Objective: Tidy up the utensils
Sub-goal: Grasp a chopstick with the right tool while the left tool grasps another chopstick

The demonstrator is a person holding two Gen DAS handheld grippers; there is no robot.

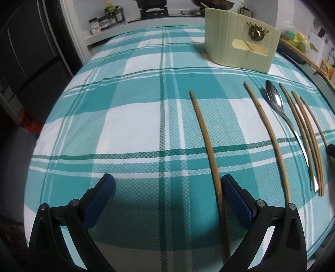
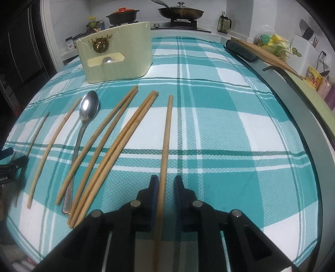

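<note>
Several wooden chopsticks and a metal spoon (image 2: 89,110) lie on a teal plaid cloth. A cream utensil holder (image 2: 117,56) stands at the back; it also shows in the left wrist view (image 1: 240,46). My left gripper (image 1: 166,184) is open wide, low over the cloth, with one chopstick (image 1: 207,142) lying just inside its right finger. My right gripper (image 2: 166,184) is partly open, its fingers straddling a single chopstick (image 2: 166,138) with small gaps on both sides. The spoon (image 1: 276,102) and other chopsticks (image 1: 303,134) lie to the left gripper's right.
A stove with pans (image 2: 180,12) and bottles (image 1: 113,14) stands behind the table. A wooden board (image 2: 270,54) and a dark roll (image 2: 240,50) lie along the right edge. The table edge (image 2: 303,129) curves on the right.
</note>
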